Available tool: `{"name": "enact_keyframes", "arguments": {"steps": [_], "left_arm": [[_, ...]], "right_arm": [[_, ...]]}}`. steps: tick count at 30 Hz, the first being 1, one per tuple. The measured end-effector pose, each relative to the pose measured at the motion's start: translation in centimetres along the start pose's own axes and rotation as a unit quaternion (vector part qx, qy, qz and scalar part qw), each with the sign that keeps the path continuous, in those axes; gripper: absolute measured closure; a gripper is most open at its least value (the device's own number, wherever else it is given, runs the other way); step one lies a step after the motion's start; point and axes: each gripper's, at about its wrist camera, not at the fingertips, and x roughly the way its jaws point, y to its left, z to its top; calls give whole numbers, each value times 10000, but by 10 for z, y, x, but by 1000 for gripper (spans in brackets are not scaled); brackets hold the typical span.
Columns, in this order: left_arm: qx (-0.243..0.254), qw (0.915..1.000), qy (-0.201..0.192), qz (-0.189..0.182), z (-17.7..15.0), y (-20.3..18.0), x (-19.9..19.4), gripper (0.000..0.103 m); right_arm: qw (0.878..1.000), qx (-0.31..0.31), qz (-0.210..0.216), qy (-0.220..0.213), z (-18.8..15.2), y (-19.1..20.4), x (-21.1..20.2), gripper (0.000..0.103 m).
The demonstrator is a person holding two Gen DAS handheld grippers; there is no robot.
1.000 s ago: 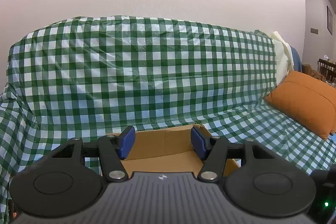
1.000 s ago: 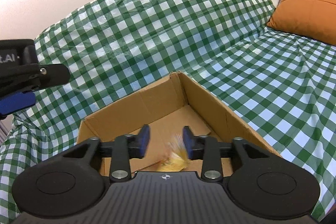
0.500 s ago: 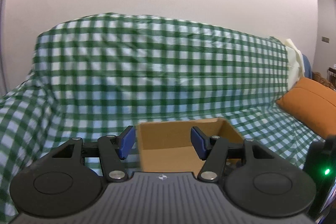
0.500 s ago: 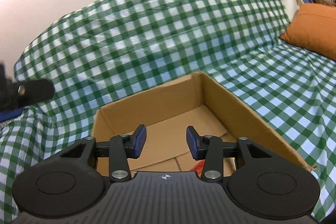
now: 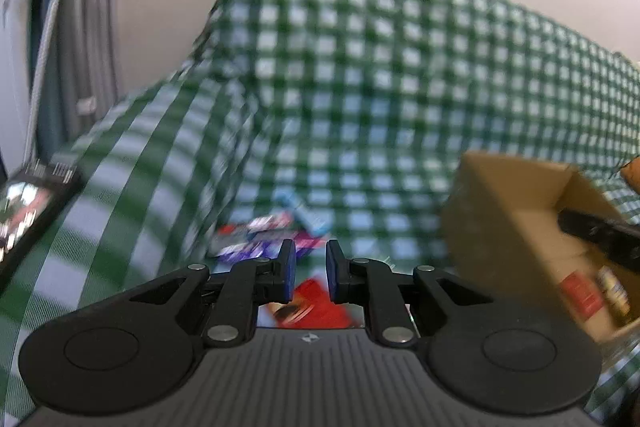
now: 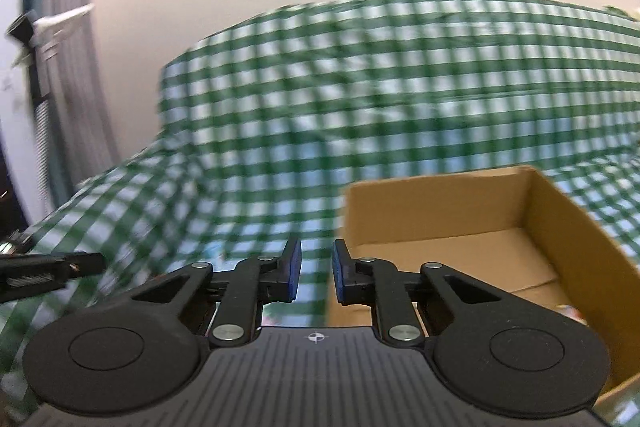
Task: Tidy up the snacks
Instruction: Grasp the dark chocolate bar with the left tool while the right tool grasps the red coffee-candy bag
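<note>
Left hand-held gripper (image 5: 311, 273) low in the centre of the left wrist view, blue pads (image 5: 289, 273) parted by a narrow gap with nothing clamped between them. Just below and behind that gap, a blurred red snack packet (image 5: 320, 301), lying on the green checked cloth (image 5: 360, 87) rather than held. Slightly above, at centre frame, a loose heap of snack wrappers (image 5: 266, 237) in purple, red and pale blue, too smeared to read. At the right edge, the cardboard box (image 5: 512, 227), open at the top, with a few items dimly visible inside at lower right; a dark bar crossing its opening, presumably the other tool, hard to tell. At the far left edge, a dark framed panel (image 5: 28, 211) and grey curtains (image 5: 88, 27) above. Right hand-held gripper (image 6: 314, 275) low in the centre of the right wrist view, likewise slightly parted and empty, poised over the checked cloth just left of the box's near corner. Box interior mostly bare brown card, filling the lower right of that frame. Black tip of the left tool at the left edge, mid-height. Both views heavily motion-blurred.
</note>
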Motion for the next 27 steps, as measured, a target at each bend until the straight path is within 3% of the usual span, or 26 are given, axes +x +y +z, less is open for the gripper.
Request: {"name": "enact_keyframes", "arguments": {"steps": [5,13,21,25,27], "left_arm": [[-103,9995,283,-12,-40,24,17,86],[-354,9979,504,192,-48,39,39,84],[-601,9921,894,649,-53,49,76,48],[-702,9868,1237,774,-58,53,100,48],[-867,9835,1392,765,-62,59,107,51]], "right_arm": [[9973,-456,411,395,-13,29,13,85],[9853,-977,677,1228,-37,62,41,84],[9769,-1318,853,1448,-55,76,51,84],[9740,-1403,866,1556,-59,77,53,81],[9729,-1429,889,1589,-60,78,55,70]]}}
